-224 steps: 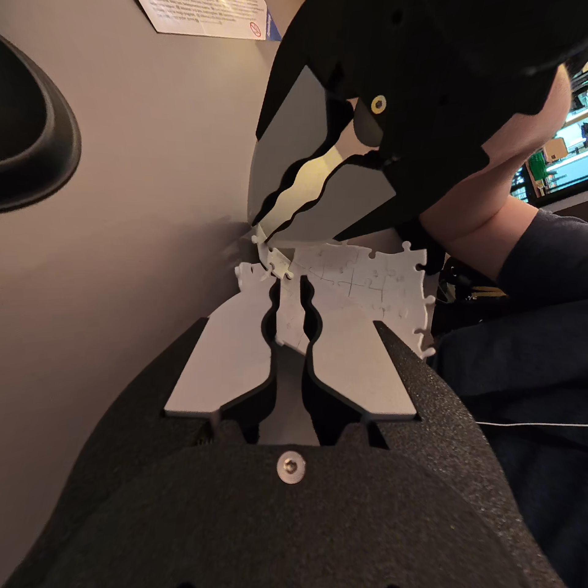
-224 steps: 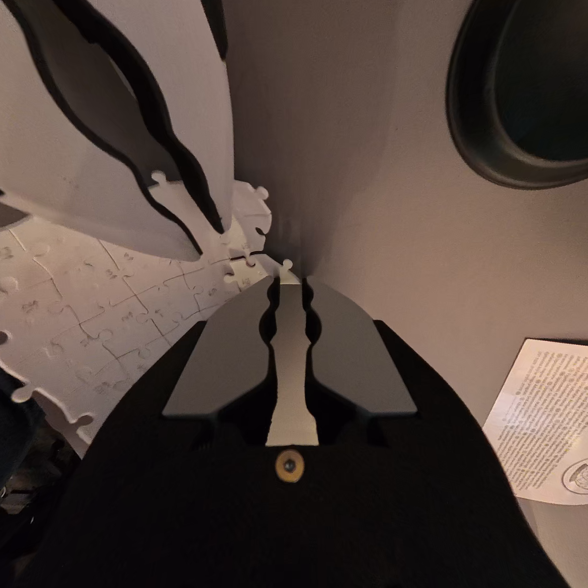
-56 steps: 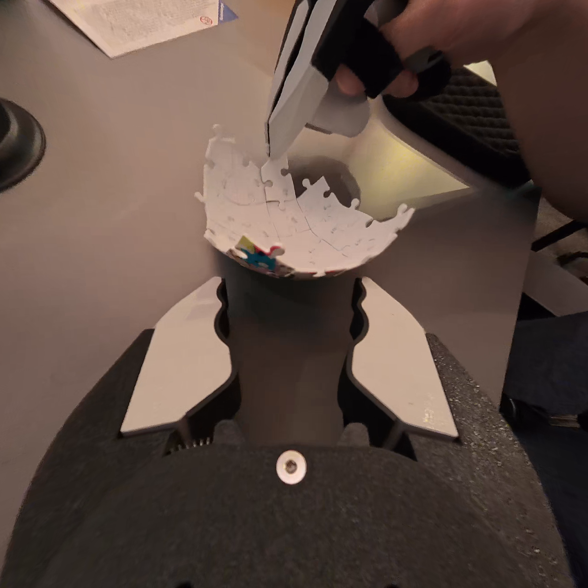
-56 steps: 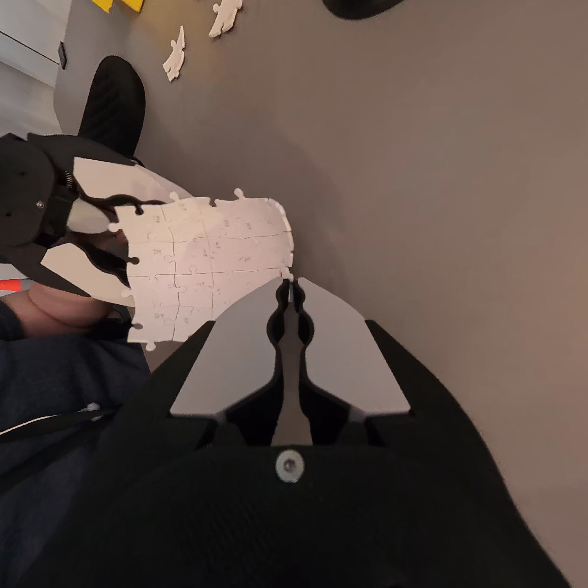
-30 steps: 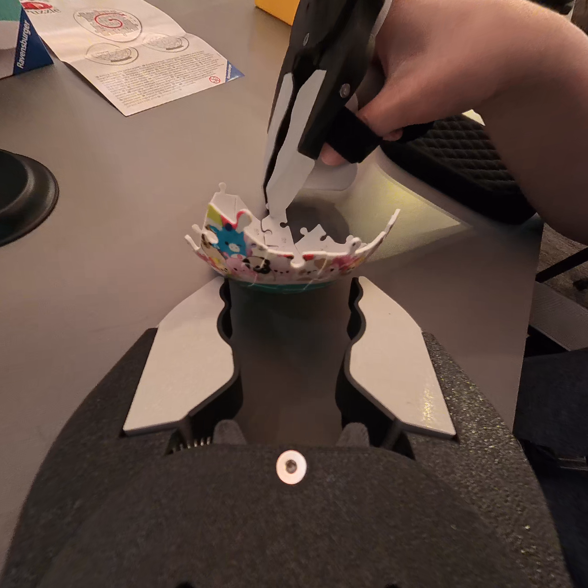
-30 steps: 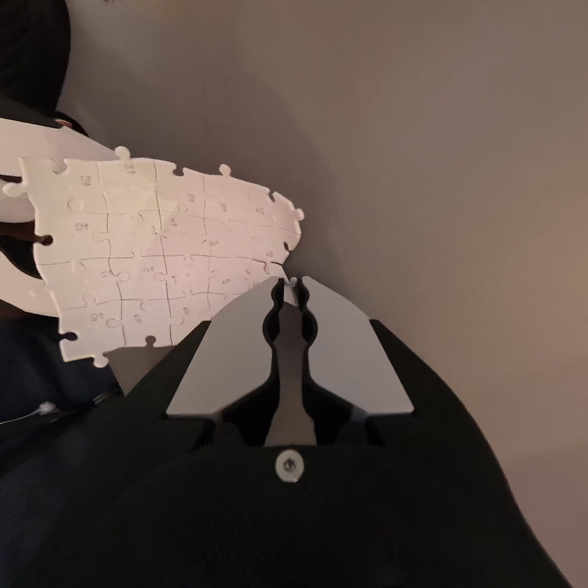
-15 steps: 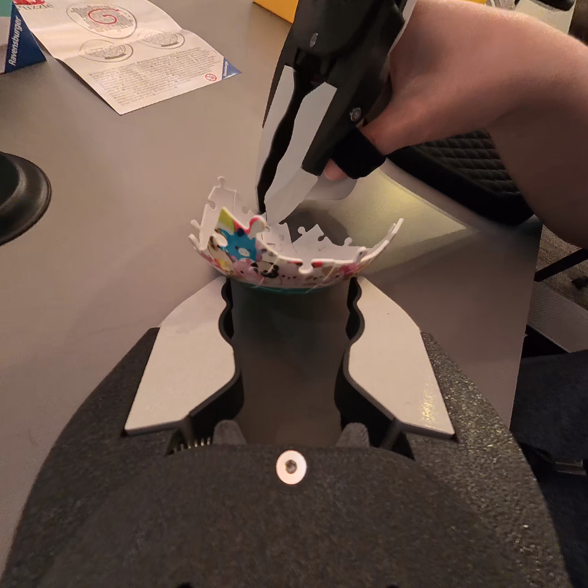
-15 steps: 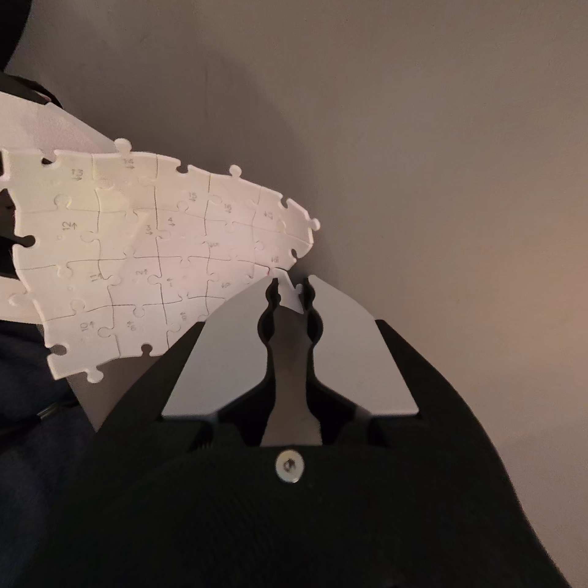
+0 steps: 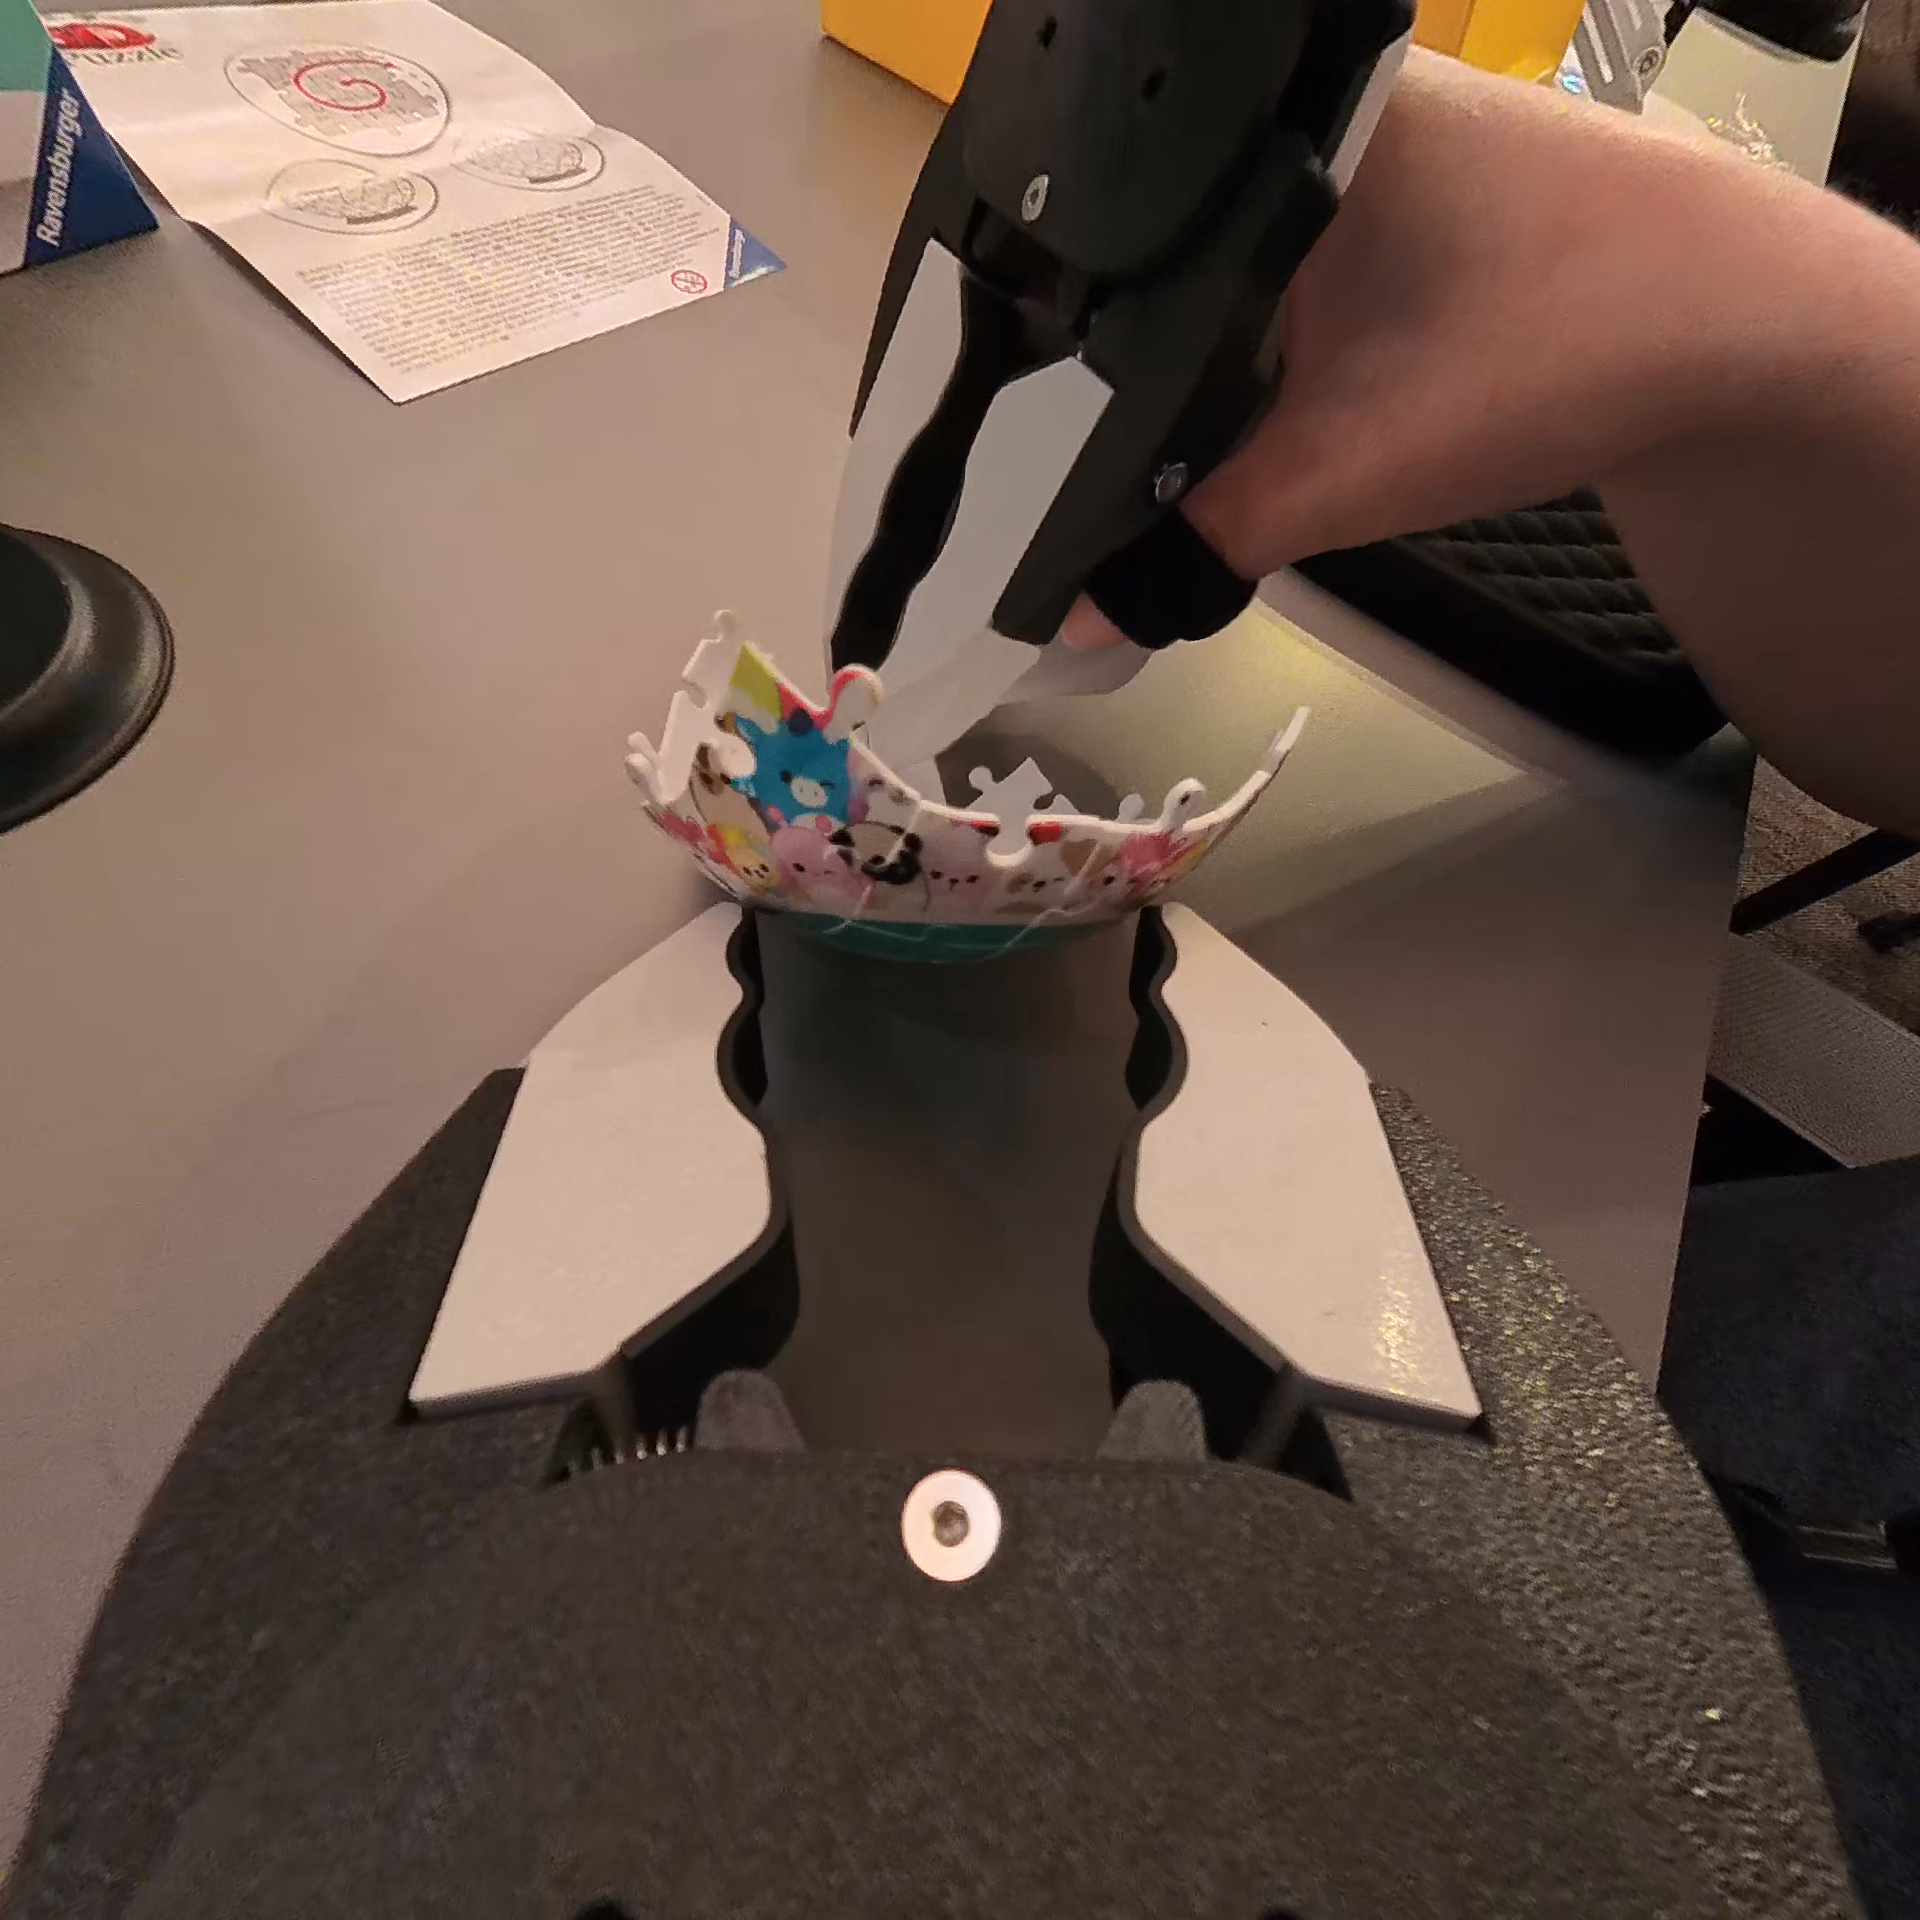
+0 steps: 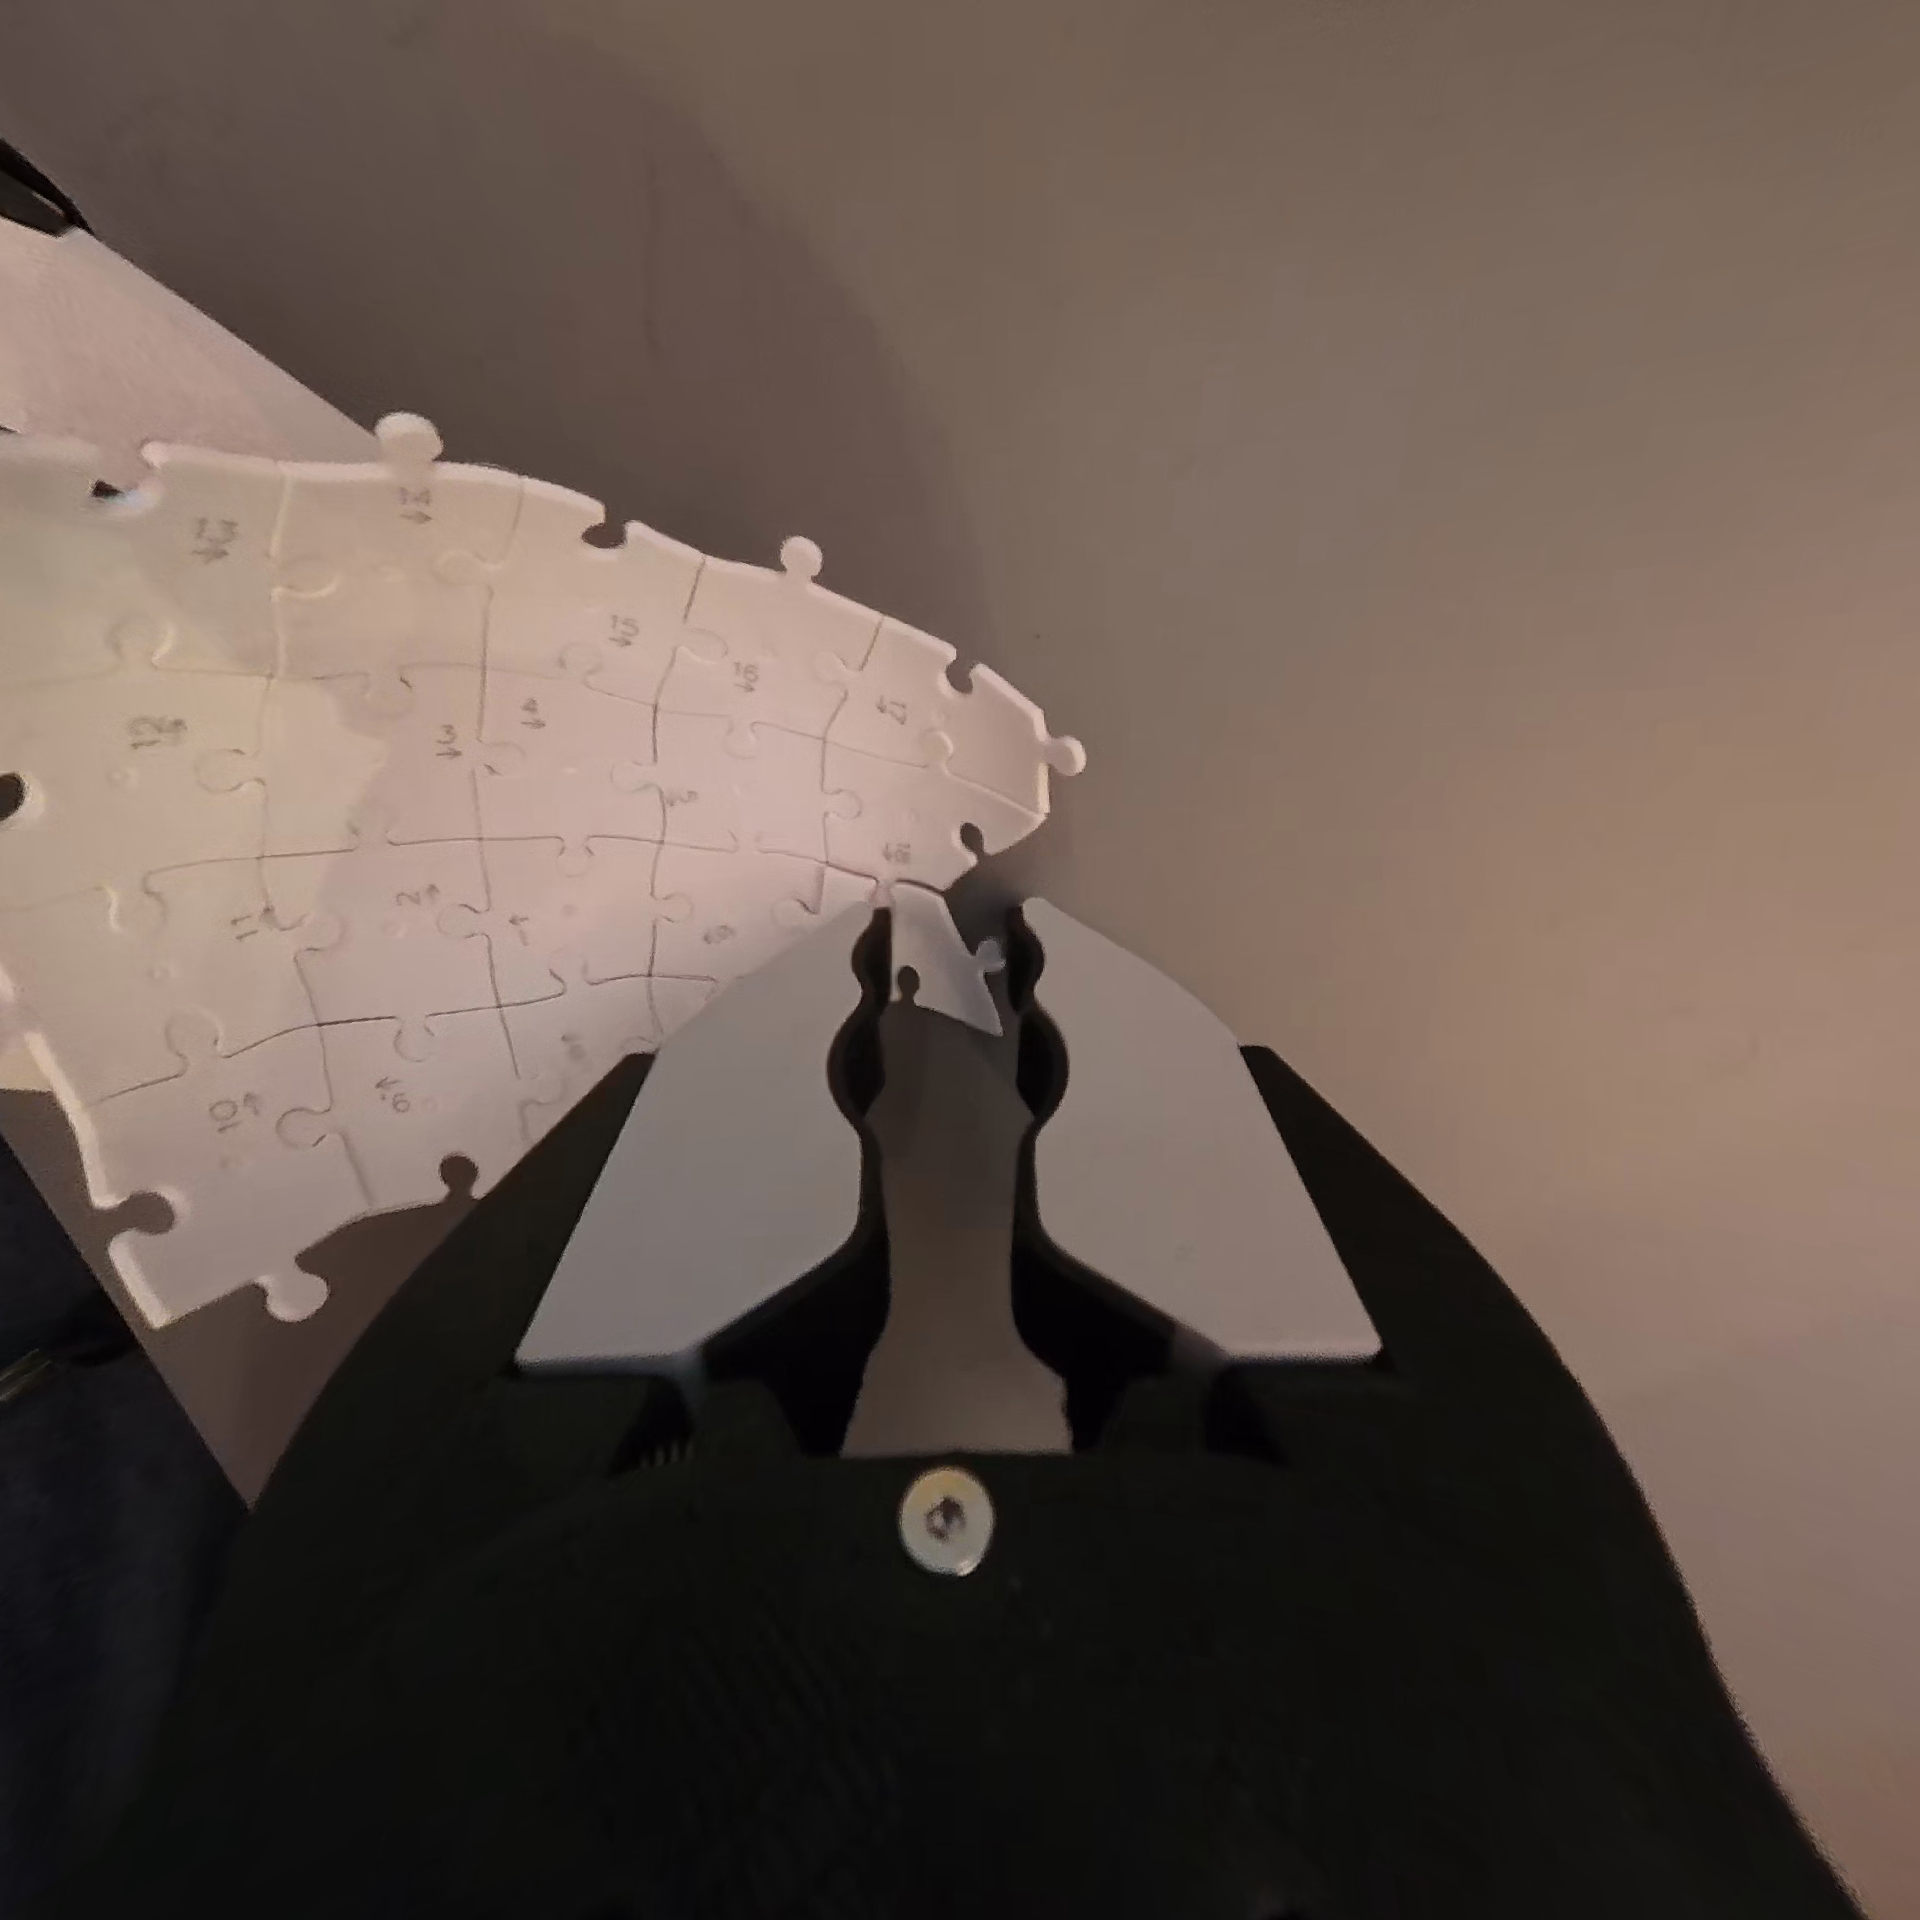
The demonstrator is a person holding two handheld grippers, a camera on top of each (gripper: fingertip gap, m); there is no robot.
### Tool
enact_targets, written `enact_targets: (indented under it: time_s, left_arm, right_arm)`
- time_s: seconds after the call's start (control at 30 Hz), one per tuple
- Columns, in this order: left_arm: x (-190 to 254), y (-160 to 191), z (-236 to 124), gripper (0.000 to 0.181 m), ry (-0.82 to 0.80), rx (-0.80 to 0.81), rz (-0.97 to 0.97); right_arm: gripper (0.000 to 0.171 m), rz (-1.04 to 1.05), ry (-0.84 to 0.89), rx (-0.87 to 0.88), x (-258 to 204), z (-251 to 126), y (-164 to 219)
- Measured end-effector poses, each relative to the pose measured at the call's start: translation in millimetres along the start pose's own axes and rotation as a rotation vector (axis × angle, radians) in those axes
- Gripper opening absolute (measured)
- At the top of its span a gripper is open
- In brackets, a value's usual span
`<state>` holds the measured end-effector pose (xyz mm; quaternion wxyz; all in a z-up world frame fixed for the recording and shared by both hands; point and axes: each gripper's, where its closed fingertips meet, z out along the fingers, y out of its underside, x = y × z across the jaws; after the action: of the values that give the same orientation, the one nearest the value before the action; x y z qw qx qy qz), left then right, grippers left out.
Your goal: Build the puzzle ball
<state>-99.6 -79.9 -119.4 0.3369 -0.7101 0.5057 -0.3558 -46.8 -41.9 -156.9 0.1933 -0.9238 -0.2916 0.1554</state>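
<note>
Grey table (image 9: 436, 582) carries the part-built puzzle ball (image 9: 935, 842), a shallow bowl-shaped shell w/ printed cartoon side out and white numbered side in (image 10: 499, 831). Shell sits near the table's front edge, just ahead of the L gripper (image 9: 940, 914); its base is hidden behind the L fingertips, so contact w/ the table cannot be confirmed. L gripper: released, jaws wide apart, nothing between them, tips flanking the shell's underside; touching or not is unclear. R gripper (image 10: 951, 920) comes down from above into the shell rim at the far-left side; in the left wrist view its tips are blurred and partly masked by the rim tabs. In the right wrist view the R jaws stand partly apart, w/ a white piece (image 10: 951, 961) lying in the gap at the shell's edge; whether the jaws still pinch it cannot be told. Person's hand (image 9: 1538, 343) holds the R gripper, forearm cut off at frame right. Leaflet (image 9: 436, 208) lies far left; a box (image 9: 62, 197) beside it and a black round object (image 9: 73, 665) are both cropped by the frame edge.
</note>
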Motion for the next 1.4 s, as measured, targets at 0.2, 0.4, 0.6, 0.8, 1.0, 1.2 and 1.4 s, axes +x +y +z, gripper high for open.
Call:
enact_targets:
  time_s: [0.2, 0.4, 0.6, 0.8, 1.0, 1.2, 1.4]
  left_arm:
    - [0.3, 1.6, 1.8, 0.068, 0.006, -0.011, -0.001]
    - [0.4, 0.2, 2.9, 0.067, 0.011, -0.004, -0.004]
    - [-0.6, -2.3, 3.1, 0.066, 0.012, 0.001, -0.003]
    - [-2.1, -4.5, 3.7, 0.066, 0.014, 0.0, -0.005]
    - [-2.5, -4.1, 3.7, 0.067, 0.014, 0.001, -0.009]
    - [-2.3, -4.0, 3.7, 0.067, 0.012, -0.003, -0.007]
    - [-3.3, 0.2, 6.0, 0.066, 0.004, -0.023, -0.004]
  right_arm:
    - [0.027, 0.006, -0.002, 0.004, -0.8, 0.8, -2.1]
    - [0.027, -0.032, 0.031, -0.01, 0.0, 1.6, -2.3]
    - [0.027, -0.07, 0.043, -0.013, 0.2, 2.1, -2.4]
    - [0.027, -0.104, 0.067, -0.024, 0.1, 2.8, -2.5]
    - [0.027, -0.116, 0.067, -0.013, -0.3, 2.9, -2.6]
    - [0.031, -0.139, 0.049, 0.03, 2.2, 2.8, -4.3]
    - [0.038, -0.149, -0.014, 0.049, 0.0, 1.6, -3.6]
